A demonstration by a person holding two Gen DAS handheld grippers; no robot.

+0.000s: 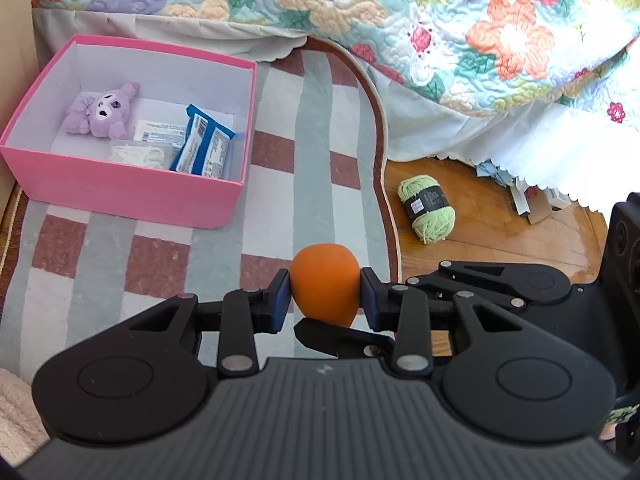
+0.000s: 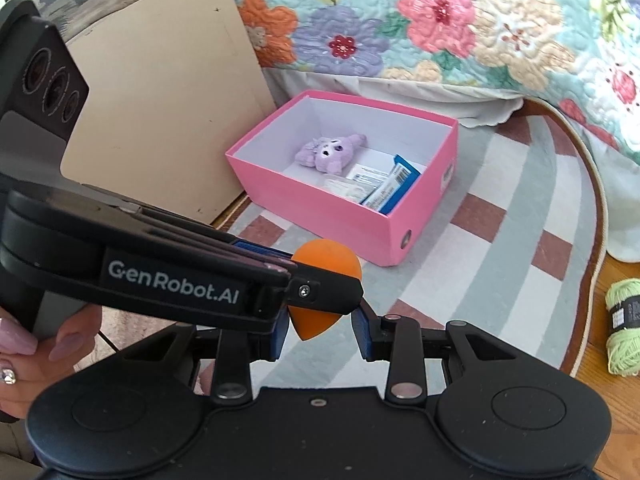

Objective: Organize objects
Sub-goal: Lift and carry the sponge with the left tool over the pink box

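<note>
The left gripper (image 1: 325, 295) is clamped on an orange teardrop-shaped sponge (image 1: 324, 283), with a blue pad pressed against each side of it and the pointed end facing down. In the right wrist view, the same sponge (image 2: 326, 266) appears partly hidden behind the left gripper's black finger, which crosses the frame from the left. The right gripper (image 2: 320, 334) sits below and around the sponge's tip; its left pad lies against or just beside the tip, while its right pad stands clear, so the jaws are partly parted and hold nothing firmly. A hand (image 2: 28, 354) with pale lilac nails grips the left tool's body. The sponge is suspended above the checked rug (image 1: 316, 128), near the rug's curved right edge. A pink box (image 1: 132, 196) rests on the rug toward its far left corner, beside a beige panel (image 2: 168, 112). Inside the box lie a purple plush toy (image 1: 102, 111) at the far side, a blue snack packet (image 1: 206, 142) leaning toward the right wall, a white packet (image 1: 158, 131), and a clear bag of white picks (image 1: 138, 154). A green yarn skein (image 1: 427, 208) with a black label lies off the rug on the wooden floor (image 1: 500, 240), near the floral quilt (image 1: 440, 20) hanging from the bed.
</note>
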